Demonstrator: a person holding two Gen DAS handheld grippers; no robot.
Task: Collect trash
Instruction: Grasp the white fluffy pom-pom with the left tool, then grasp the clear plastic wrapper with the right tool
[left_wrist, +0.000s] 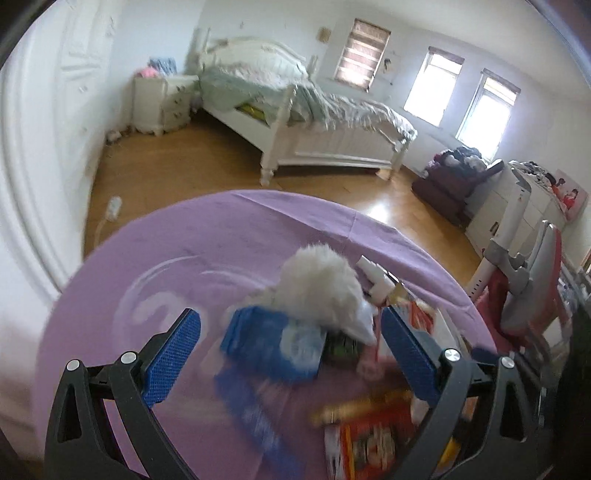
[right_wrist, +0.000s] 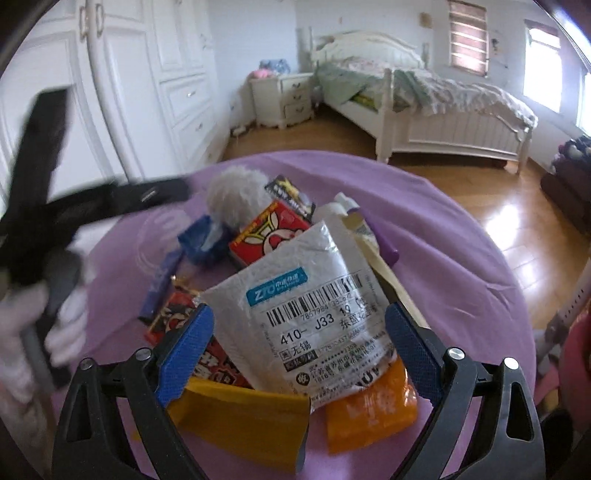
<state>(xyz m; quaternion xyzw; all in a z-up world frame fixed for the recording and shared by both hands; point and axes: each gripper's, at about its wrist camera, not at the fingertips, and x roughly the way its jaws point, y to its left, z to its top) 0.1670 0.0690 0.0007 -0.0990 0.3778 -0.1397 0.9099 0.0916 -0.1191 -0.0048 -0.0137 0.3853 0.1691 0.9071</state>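
Your left gripper (left_wrist: 291, 354) stands wide open over the purple table (left_wrist: 184, 240), with nothing pressed between its blue pads. In the left wrist view, take the blue tissue pack (left_wrist: 273, 343) as your landmark: it lies between the open jaws, with the white fluffy thing (left_wrist: 317, 288) resting on its far edge and a red carton (left_wrist: 373, 439) blurred on its near right side. The blur is your warning; if you close in while the picture is smeared, you may clip the fluff rather than the pack, or shove both across the cloth.

Your right gripper (right_wrist: 299, 347) is also wide, and it holds nothing. In the right wrist view, the white courier pouch (right_wrist: 314, 317) lies between the fingers, on top of a yellow envelope (right_wrist: 243, 417) and an orange packet (right_wrist: 373, 413). The tissue pack (right_wrist: 205, 240) sits beyond and left of the pouch, beside a red box (right_wrist: 271, 234). Pinching the slick pouch could drag the layers beneath it or let it slide free.

Only this view shows the left tool and the person's hand (right_wrist: 55, 325) close at the heap's left; both of you reaching in together risks a knock. Only the left view shows bare cloth left of the tissue pack. No bin shows in either.
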